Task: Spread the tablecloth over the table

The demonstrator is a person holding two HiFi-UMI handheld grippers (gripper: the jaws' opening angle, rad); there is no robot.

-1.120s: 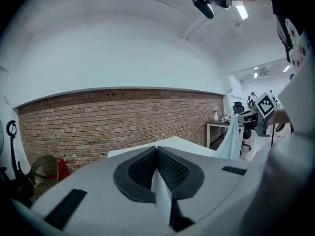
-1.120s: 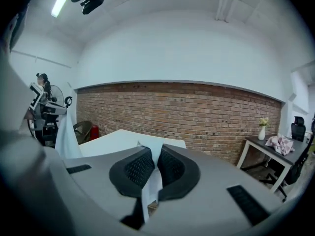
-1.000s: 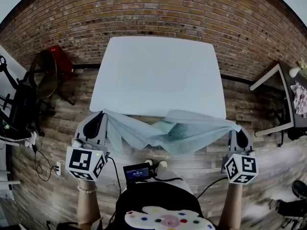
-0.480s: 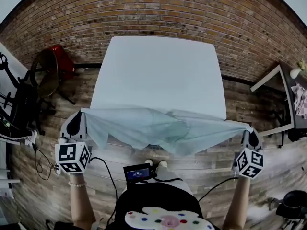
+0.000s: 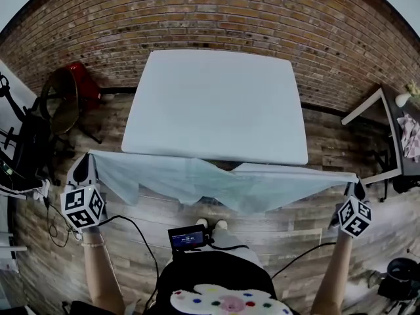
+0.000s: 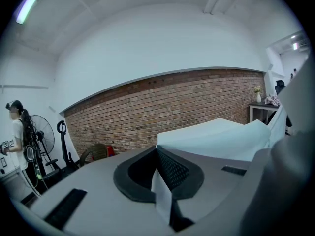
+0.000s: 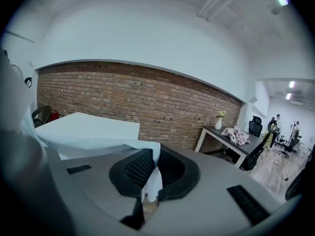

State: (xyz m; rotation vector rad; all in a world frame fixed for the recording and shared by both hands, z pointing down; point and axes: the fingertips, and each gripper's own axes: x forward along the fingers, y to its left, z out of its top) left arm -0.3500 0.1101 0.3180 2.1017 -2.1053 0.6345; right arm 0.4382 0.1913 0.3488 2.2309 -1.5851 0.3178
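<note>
Both claws have swung outward since the earlier frame, and the tablecloth [image 5: 216, 184] has gone from a bunched sag to a wide stretched band. Left claw [image 5: 83, 167] sits at 9 o'clock in the head view and the right claw [image 5: 357, 189] at 3 o'clock. Each one's jaws are pressed together on a corner of the cloth, with a strip of fabric pinched between the pads in both gripper views. Long axis of the cloth runs 9 to 3 o'clock, parallel to the near edge of the white worktop [image 5: 216, 100]. Top hem is nearly straight and taut, while the lower edge droops unevenly toward the wooden floor [image 5: 275, 225]. Cloth hangs in the air just beside the near edge at 6 o'clock, and none of it lies on the worktop surface. Writing: each claw's cube carries black-and-white square markers only. Small lit screen [image 5: 187, 237] at the person's waist shows print too small to read.
</note>
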